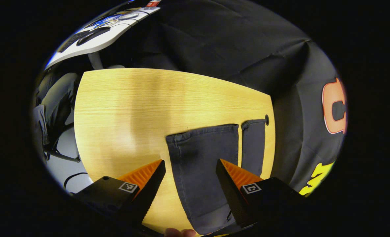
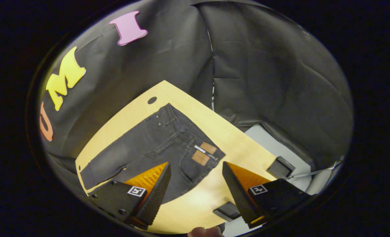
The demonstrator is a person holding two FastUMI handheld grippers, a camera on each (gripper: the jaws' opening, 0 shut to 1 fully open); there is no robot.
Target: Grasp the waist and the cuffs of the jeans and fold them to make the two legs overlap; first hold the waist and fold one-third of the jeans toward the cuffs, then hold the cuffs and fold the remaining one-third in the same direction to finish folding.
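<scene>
Dark grey jeans point(image 2: 155, 144) lie flat on the light wooden table point(image 2: 234, 138), waist with a brown label patch point(image 2: 204, 153) toward the right. In the left gripper view the two legs run away from me, the nearer cuff point(image 1: 201, 131) and the farther cuff point(image 1: 254, 123) side by side with a strip of table between them. My left gripper point(image 1: 190, 168) hovers open above the nearer leg. Over the waist end, above the back pocket, my right gripper point(image 2: 196, 169) is open with nothing between its fingers.
A round cable hole point(image 1: 267, 119) sits in the table beside the farther cuff. Black cloth walls point(image 2: 264, 75) close the far sides. A white desk point(image 1: 99, 36) and a chair point(image 1: 55, 108) stand beyond the table's left edge. Dark blocks point(image 2: 280, 167) lie on the floor at right.
</scene>
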